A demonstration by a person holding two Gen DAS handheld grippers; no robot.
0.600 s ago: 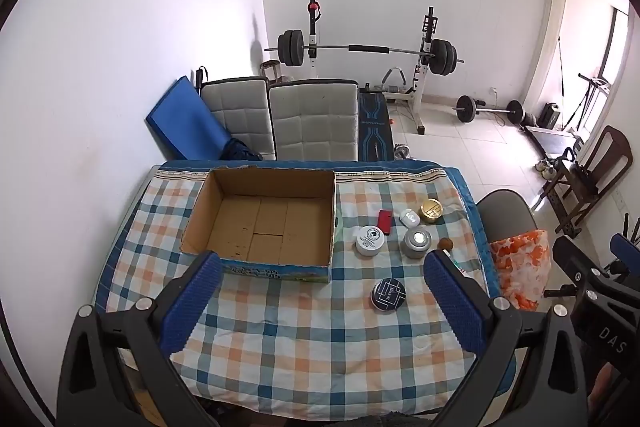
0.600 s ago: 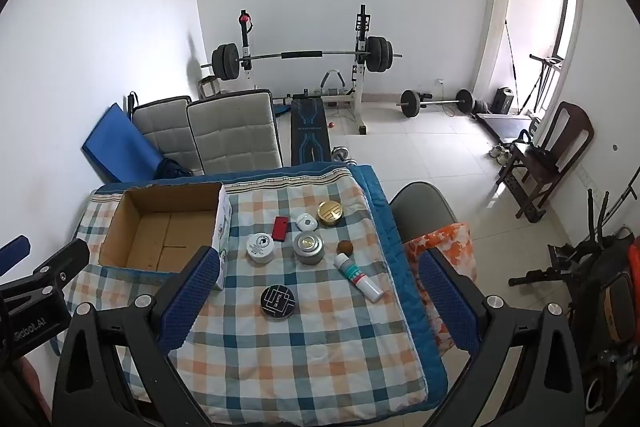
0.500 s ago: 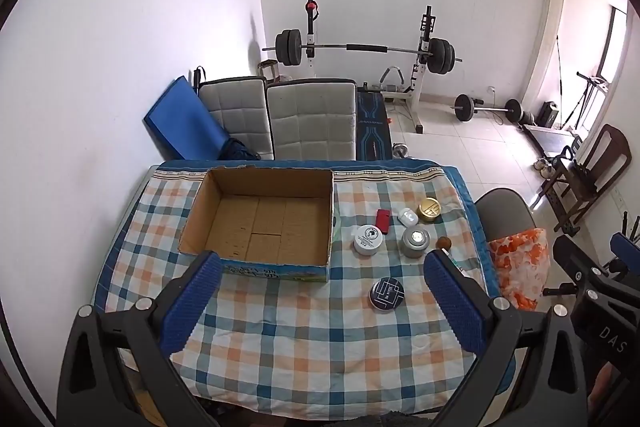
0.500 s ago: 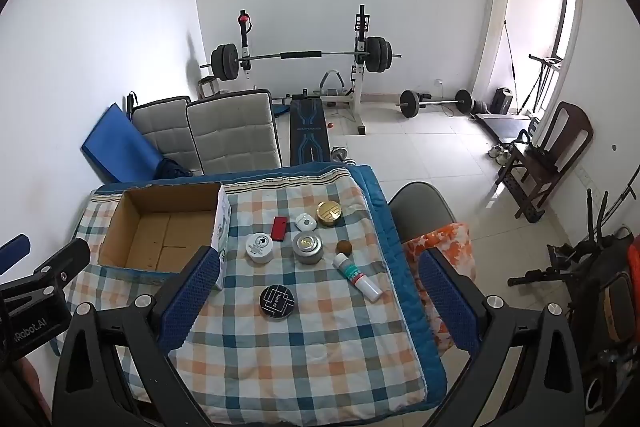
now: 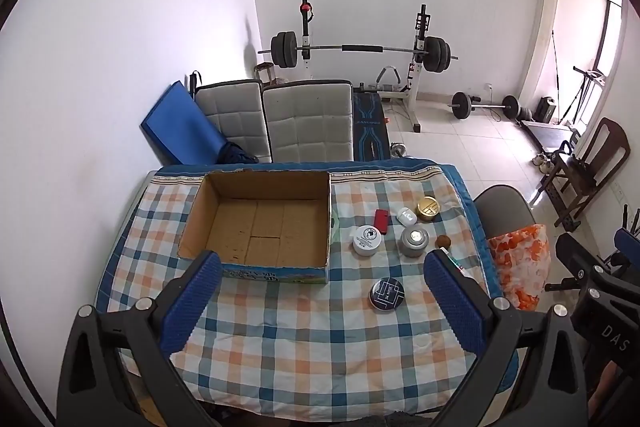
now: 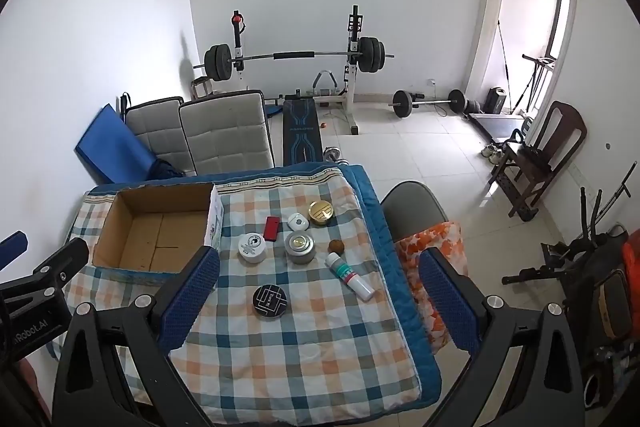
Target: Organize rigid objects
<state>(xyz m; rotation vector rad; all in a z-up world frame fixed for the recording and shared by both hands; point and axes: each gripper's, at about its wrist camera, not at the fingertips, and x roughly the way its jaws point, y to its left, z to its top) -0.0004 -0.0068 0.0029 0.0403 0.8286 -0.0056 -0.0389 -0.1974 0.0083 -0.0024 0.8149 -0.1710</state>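
Note:
An open, empty cardboard box (image 5: 264, 223) (image 6: 156, 231) sits on the left of a checked tablecloth (image 5: 312, 339) (image 6: 304, 347). To its right lie a white jar (image 5: 366, 239) (image 6: 252, 247), a red flat case (image 5: 381, 221) (image 6: 272, 228), a small white case (image 6: 298, 221), a gold tin (image 5: 427, 209) (image 6: 320, 213), a silver tin (image 5: 415, 241) (image 6: 299, 246), a brown ball (image 6: 336, 246), a white tube (image 6: 350, 275) and a black round tin (image 5: 387, 294) (image 6: 269, 301). My left gripper (image 5: 320, 301) and right gripper (image 6: 316, 297) are open, empty, high above the table's near side.
Two grey padded chairs (image 5: 280, 123) stand behind the table with a blue mat (image 5: 176, 131). A grey chair with an orange bag (image 6: 432, 243) is at the right edge. A barbell rack (image 6: 296, 59) and a wooden chair (image 6: 540, 155) stand further off.
Both views have shifted very slightly. The objects on the table have not moved and both grippers stay open.

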